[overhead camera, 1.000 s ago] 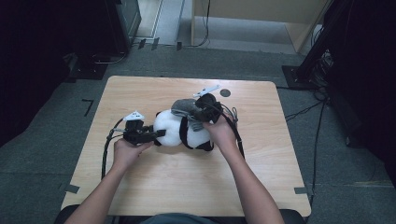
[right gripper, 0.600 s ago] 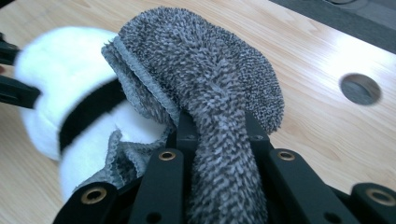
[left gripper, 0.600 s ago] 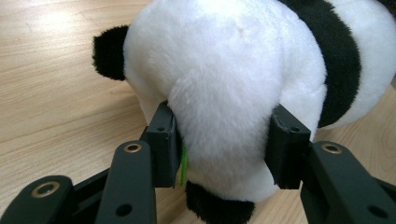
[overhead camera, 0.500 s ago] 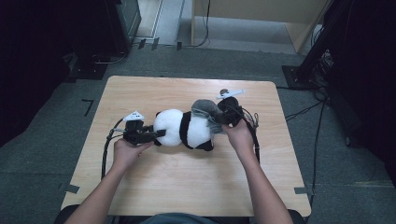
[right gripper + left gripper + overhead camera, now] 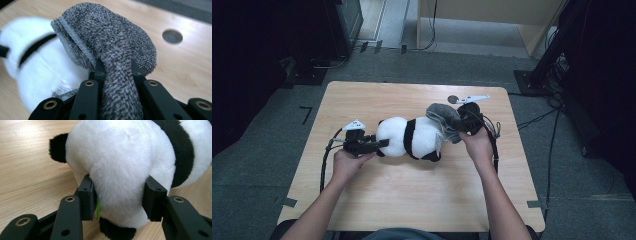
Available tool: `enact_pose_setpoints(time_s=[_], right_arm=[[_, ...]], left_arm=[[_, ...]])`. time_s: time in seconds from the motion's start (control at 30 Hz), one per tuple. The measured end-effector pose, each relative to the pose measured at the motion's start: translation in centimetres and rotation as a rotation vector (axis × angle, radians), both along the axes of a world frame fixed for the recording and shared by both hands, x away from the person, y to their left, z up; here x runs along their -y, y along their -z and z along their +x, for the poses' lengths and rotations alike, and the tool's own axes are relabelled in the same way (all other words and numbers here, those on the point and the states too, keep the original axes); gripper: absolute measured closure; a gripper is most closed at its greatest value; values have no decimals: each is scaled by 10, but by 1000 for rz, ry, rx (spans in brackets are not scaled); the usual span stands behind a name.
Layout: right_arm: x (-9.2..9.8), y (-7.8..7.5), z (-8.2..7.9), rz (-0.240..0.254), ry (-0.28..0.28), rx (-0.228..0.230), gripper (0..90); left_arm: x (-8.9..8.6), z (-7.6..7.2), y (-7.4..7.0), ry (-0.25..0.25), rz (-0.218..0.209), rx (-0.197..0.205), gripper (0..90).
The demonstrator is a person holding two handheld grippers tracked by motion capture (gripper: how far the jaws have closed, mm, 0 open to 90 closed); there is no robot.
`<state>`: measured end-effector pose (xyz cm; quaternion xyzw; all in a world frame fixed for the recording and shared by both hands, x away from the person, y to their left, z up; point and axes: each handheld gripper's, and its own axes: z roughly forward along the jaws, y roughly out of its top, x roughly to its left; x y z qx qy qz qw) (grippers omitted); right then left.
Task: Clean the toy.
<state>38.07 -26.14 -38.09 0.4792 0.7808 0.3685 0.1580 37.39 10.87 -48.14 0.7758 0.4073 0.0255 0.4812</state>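
Observation:
A black-and-white panda plush (image 5: 409,137) lies on its side in the middle of the wooden table (image 5: 362,100). My left gripper (image 5: 378,145) is shut on the plush's white rounded end; in the left gripper view both pads (image 5: 86,195) press into the fur of the panda (image 5: 125,152). A fuzzy grey cloth (image 5: 442,114) drapes off the panda's right end. My right gripper (image 5: 458,127) is shut on it. In the right gripper view the cloth (image 5: 112,37) rises out of the right gripper (image 5: 116,67), with the blurred panda (image 5: 37,70) behind at left.
A round hole (image 5: 453,99) sits in the tabletop just behind the right gripper, seen too as the hole (image 5: 172,36) in the right gripper view. Cables trail from both grippers across the table. Dark floor surrounds the table on every side.
My right gripper has moved to the right with the grey cloth, dragging it off the panda's middle toward its right end. The left gripper has held the panda in place.

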Motion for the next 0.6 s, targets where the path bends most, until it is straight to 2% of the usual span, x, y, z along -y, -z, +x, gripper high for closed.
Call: enact_pose_setpoints(time_s=[0.13,0.23,0.4,0.6], right_arm=[[-18,-17,2,4,-36,34,760],[-42,-21,6,-4,-78,40,760],[-87,-15,17,-21,-144,20,760],[-131,-6,24,-21,-197,-14,760]], left_arm=[[0,0,0,1,1,4,517],[-1,0,0,1,-16,-2,513],[0,-1,-1,0,-11,8,515],[2,-2,-3,-3,3,24,515]])
